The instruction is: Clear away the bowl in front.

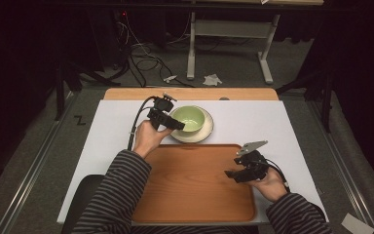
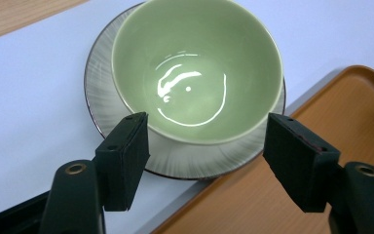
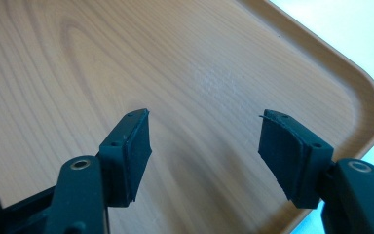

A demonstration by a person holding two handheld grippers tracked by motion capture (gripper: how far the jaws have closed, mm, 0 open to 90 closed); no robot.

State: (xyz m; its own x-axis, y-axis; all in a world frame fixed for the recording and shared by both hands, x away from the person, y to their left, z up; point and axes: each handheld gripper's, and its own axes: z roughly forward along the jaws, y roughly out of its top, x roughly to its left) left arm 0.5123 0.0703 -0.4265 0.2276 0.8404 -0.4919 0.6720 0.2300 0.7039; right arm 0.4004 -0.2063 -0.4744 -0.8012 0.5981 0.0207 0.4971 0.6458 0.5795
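At the near rim of the green bowl (image 2: 195, 68), the left gripper (image 2: 204, 146) is hovering with its jaws spread wide, one on each side of the bowl's near edge and gripping nothing; whether the pads are touching the bowl cannot be told. In the high view the left gripper (image 1: 168, 119) is sitting just beside the bowl (image 1: 191, 118), on the bowl's left side, with the person's left hand (image 1: 148, 136) wrapping it from behind.

The bowl is standing upright and empty on a pale, grey-streaked plate (image 2: 102, 97), centred on it and leaving the plate's rim showing around it. The plate (image 1: 205, 132) is resting on the white sheet covering the desk (image 1: 253, 122), with the wooden tray (image 1: 190, 195) lying just nearer the person than the bowl, its far edge close to the plate.

Well apart from the bowl, toward the person and to the bowl's right, the right gripper (image 1: 236, 174) is hanging over the tray's right part. Its jaws are also standing wide apart and holding nothing, with the right gripper (image 3: 204, 146) looking down on the tray's bare wood (image 3: 151, 58) near a rounded corner.
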